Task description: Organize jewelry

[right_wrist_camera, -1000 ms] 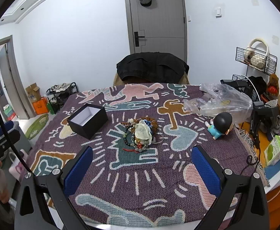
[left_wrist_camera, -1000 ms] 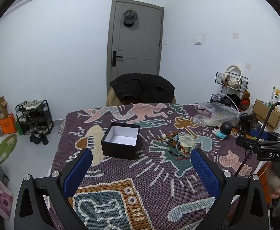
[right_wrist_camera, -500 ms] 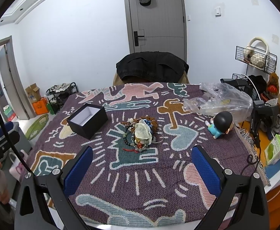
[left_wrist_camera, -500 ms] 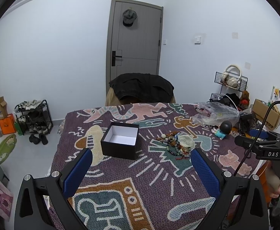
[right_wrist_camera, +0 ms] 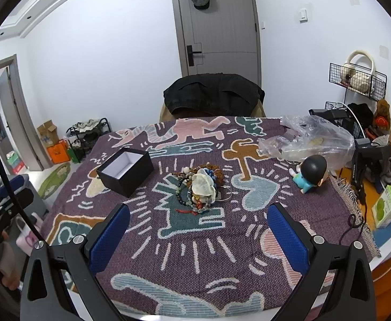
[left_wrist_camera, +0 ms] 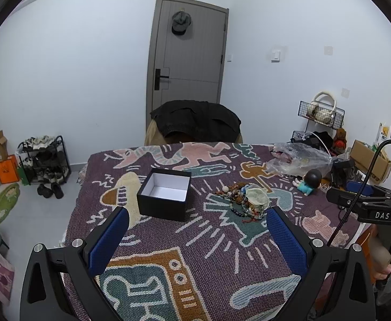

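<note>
Each gripper, left [left_wrist_camera: 195, 238] and right [right_wrist_camera: 198, 235], is a black frame with triangular cut-outs. Blue textured pads [left_wrist_camera: 286, 240] line the inner faces of its two fingers, and silver screws sit just behind them. Beyond the left jaws, the other unit's black body reads "DAS" beside a black cable.

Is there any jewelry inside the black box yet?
No, the black box shows only its bare white inside, and the jewelry pile lies beside it on the blanket.
</note>
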A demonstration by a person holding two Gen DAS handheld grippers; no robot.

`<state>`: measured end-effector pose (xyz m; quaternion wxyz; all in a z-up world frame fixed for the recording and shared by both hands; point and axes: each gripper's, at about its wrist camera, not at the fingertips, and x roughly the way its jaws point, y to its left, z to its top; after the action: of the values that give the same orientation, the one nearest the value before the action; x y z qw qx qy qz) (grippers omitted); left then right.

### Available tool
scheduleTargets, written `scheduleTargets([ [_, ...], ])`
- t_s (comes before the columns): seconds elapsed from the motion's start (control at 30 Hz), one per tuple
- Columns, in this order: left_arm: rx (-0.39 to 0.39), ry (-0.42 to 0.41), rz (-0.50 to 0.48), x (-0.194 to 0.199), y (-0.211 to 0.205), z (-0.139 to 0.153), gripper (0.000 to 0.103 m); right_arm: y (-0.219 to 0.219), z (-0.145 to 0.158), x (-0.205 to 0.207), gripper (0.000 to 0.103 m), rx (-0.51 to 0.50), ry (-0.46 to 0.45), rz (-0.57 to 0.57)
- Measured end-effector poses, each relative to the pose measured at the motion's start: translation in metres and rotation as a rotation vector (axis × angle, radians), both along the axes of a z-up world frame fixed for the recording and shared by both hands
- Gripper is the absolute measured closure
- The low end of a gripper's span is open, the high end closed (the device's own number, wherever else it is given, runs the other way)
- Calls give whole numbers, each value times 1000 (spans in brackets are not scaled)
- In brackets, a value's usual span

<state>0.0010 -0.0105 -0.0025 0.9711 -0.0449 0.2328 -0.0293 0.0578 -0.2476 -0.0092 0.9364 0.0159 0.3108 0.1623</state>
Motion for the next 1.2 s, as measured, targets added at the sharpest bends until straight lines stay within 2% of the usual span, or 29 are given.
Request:
scheduleTargets([
  [0.37,-46,26,-19,17,4,-9,0,8,3,8,0,39,-15,2],
  [0.7,-71,52,-53,47,-5,-17,1,-18,-12,43,1,121,41,-44],
  [0.83,-76,65,-72,60,-10,-23,4,-27,-22,59,2,137,72,-71],
  [1.0,-92,95,-93,81,-16,-32,14,-33,-38,78,21,172,135,-78],
  [1.2,-99,132,-105,104,-21,-43,18,-34,-64,107,27,216,217,-68],
])
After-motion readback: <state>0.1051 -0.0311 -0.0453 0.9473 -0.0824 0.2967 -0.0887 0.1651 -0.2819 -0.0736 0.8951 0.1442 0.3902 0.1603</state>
